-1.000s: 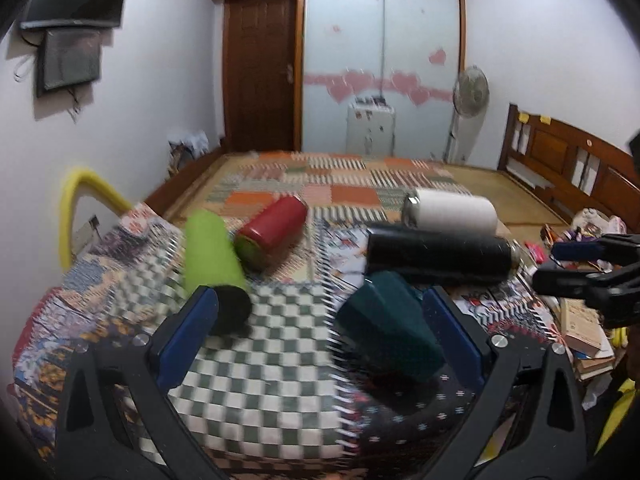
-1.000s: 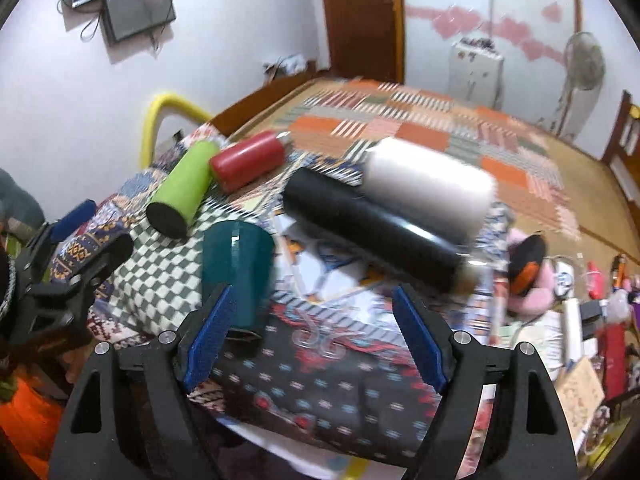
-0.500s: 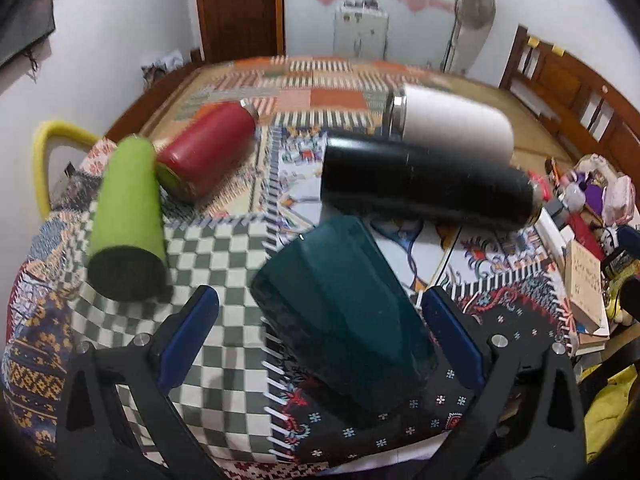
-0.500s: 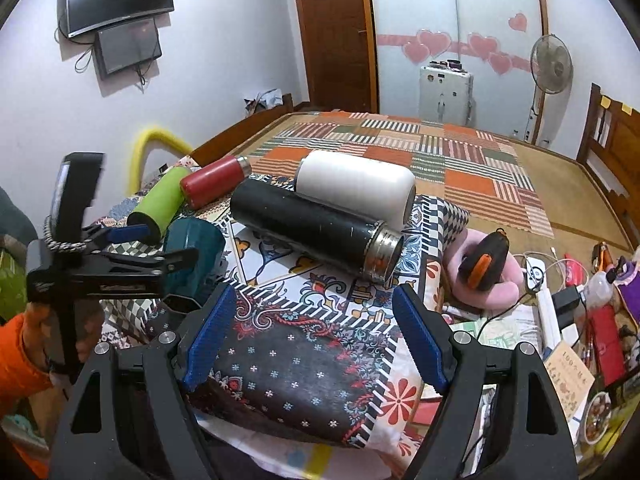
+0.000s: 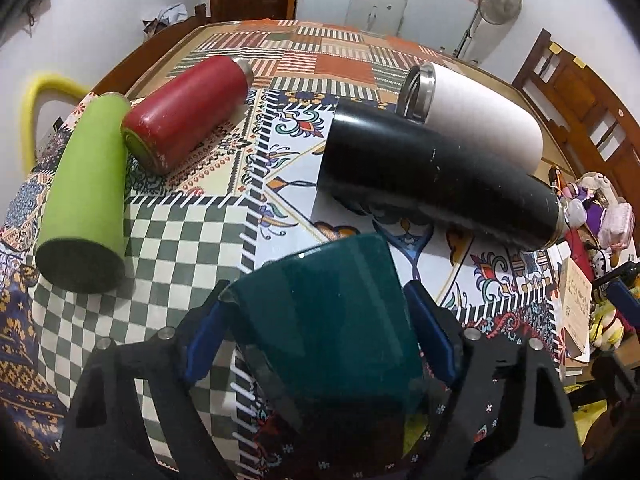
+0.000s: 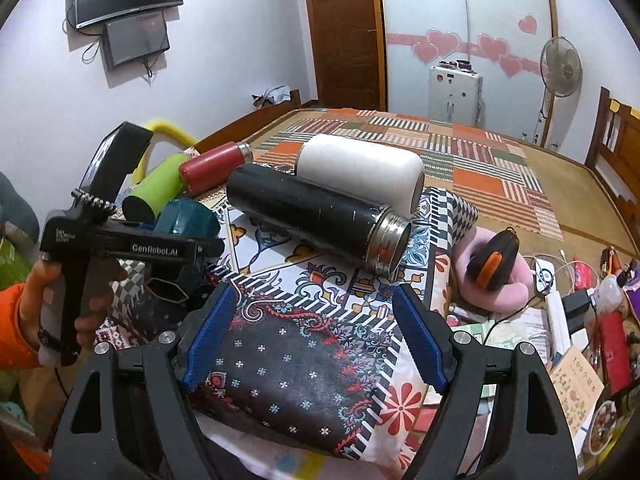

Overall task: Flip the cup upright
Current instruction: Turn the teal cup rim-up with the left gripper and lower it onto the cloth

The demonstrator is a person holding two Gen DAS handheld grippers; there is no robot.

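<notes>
The left gripper (image 5: 320, 336) has its blue pads (image 5: 204, 332) against both sides of the dark teal cup (image 5: 336, 320), which lies on its side on the patterned cloth (image 5: 188, 240), filling the space between the fingers; the pads look pressed onto it, though the cup hides the contact itself. The right gripper (image 6: 316, 336) is spread wide over the cloth's dark flowered edge, holding nothing. Just beyond the cup lies a black flask (image 5: 432, 176), with a white flask (image 5: 480, 120) touching its far side. Off to the left rest a green tumbler (image 5: 86, 200) and a red flask (image 5: 184, 112), side by side. Farther back stands a fan (image 6: 560, 64).
</notes>
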